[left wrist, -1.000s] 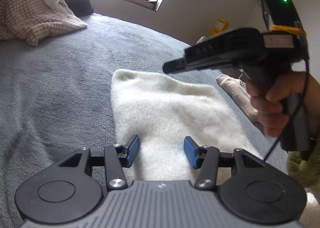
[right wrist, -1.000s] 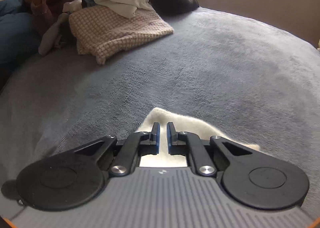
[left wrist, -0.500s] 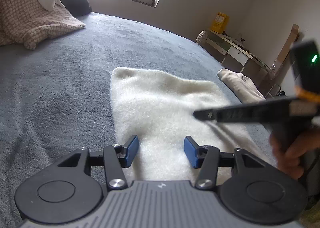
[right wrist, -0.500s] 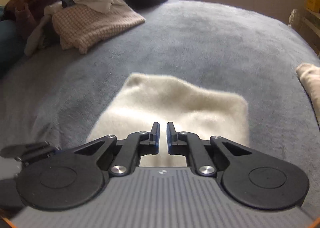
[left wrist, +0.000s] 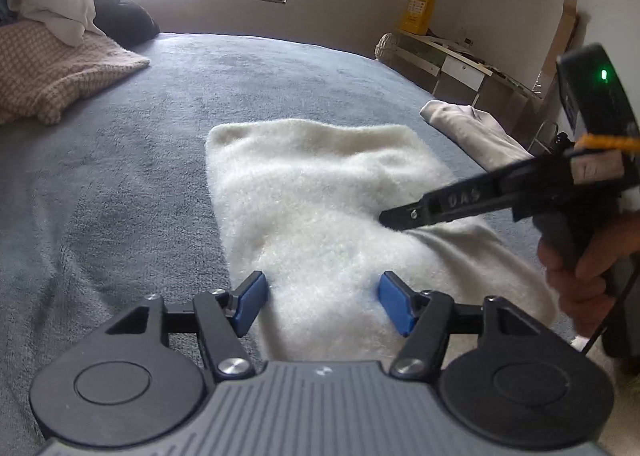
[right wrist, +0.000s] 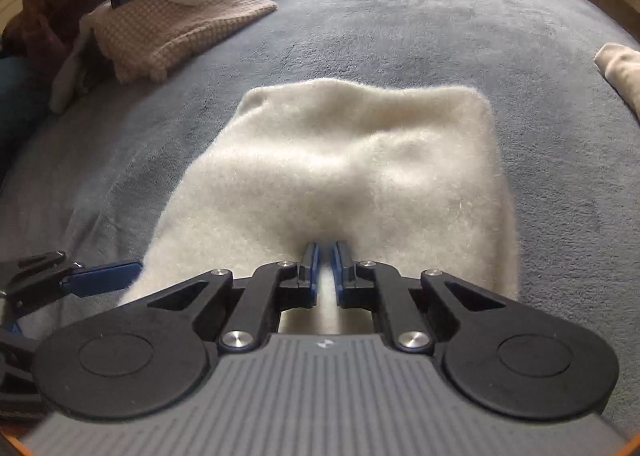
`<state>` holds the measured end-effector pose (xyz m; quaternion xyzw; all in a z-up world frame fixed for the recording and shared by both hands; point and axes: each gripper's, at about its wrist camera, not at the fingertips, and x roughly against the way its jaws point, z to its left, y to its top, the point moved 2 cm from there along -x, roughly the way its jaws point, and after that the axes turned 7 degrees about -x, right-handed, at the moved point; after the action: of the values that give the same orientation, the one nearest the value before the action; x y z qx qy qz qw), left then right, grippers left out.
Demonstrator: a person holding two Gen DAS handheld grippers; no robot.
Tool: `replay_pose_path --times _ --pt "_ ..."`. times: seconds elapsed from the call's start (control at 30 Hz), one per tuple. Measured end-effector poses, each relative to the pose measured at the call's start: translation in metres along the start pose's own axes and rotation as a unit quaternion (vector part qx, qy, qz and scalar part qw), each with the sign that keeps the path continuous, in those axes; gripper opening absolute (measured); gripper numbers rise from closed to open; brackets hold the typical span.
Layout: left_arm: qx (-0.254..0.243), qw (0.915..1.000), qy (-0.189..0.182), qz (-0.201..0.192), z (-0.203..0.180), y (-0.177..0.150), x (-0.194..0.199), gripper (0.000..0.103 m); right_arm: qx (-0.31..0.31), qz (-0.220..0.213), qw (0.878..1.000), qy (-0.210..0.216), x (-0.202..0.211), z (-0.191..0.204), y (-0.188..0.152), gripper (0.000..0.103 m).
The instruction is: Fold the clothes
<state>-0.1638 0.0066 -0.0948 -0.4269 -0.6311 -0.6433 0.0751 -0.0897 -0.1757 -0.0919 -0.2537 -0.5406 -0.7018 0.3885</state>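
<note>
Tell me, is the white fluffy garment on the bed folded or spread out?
Folded. The white fluffy garment lies as a compact rectangle on the grey blanket, no sleeves showing.

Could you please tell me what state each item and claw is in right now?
White garment: folded, lying flat on the bed, a slight hump across its middle.
Left claw: jaws opening, pads clear of the garment beneath.
Right claw: shut, nothing gripped, tips just over the garment's near part.
Beige garment: loosely folded at the bed's edge.
Clothes pile: heaped, unfolded.
Bed: covered in grey blanket, lightly rumpled.
</note>
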Motion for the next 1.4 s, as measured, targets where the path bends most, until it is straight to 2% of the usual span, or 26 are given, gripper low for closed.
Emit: replay_pose_path --times 0.07,0.13,0.2,0.27,0.33,0.43,0.6,0.73,0.8,0.87,1.0,1.13,1.3,1.4 --pt "0.001 1.0 -0.001 0.003 0.0 0.0 0.001 0.064 -0.036 0.006 0.999 0.025 0.018 0.002 0.008 0.01" --pt "0.005 1.0 -0.002 0.008 0.0 -0.001 0.002 0.064 -0.044 -0.013 0.998 0.05 0.039 0.005 0.009 0.009" --pt "0.009 0.9999 -0.002 0.013 0.001 -0.002 0.003 0.064 -0.024 -0.014 0.999 0.027 0.041 0.007 0.002 0.009" --pt "0.002 0.9997 0.0 0.025 -0.002 0.0 -0.002 0.065 -0.004 0.01 1.0 -0.006 0.016 -0.002 -0.017 0.008" --pt "-0.011 0.9996 0.006 0.025 -0.005 0.003 -0.002 0.066 -0.026 0.002 1.0 0.011 0.01 -0.012 -0.02 0.006" --pt "-0.009 0.9994 0.006 0.032 -0.004 0.005 0.005 0.062 -0.051 0.004 0.999 0.018 0.024 -0.009 -0.011 0.007" --pt "-0.034 0.9981 0.024 0.046 -0.016 0.001 0.018 0.059 -0.106 -0.016 0.99 0.097 0.063 -0.013 -0.017 0.01" --pt "-0.05 0.9957 0.045 0.064 -0.027 -0.004 0.01 0.061 -0.105 0.016 0.992 0.064 0.028 -0.026 -0.043 0.01" --pt "-0.052 0.9955 0.048 0.063 -0.028 -0.004 0.012 0.062 -0.13 0.016 0.988 0.079 0.031 -0.032 -0.042 0.01" --pt "-0.044 0.9958 0.045 0.067 -0.026 -0.004 0.015 0.06 -0.139 0.018 0.987 0.075 0.039 -0.03 -0.038 0.01" --pt "-0.033 0.9959 0.042 0.073 -0.023 -0.007 0.015 0.06 -0.092 0.003 0.993 0.073 0.058 -0.007 -0.043 0.013" --pt "-0.035 0.9958 0.04 0.074 -0.024 -0.009 0.015 0.06 -0.059 0.011 0.997 0.048 0.038 -0.004 -0.054 0.013" --pt "-0.02 0.9963 0.019 0.081 -0.017 -0.015 0.02 0.059 -0.031 -0.01 0.999 0.033 0.062 0.012 -0.044 0.014" --pt "-0.015 0.9958 0.01 0.089 -0.016 -0.022 0.02 0.059 0.011 0.0 1.0 -0.001 0.043 0.016 -0.055 0.014"
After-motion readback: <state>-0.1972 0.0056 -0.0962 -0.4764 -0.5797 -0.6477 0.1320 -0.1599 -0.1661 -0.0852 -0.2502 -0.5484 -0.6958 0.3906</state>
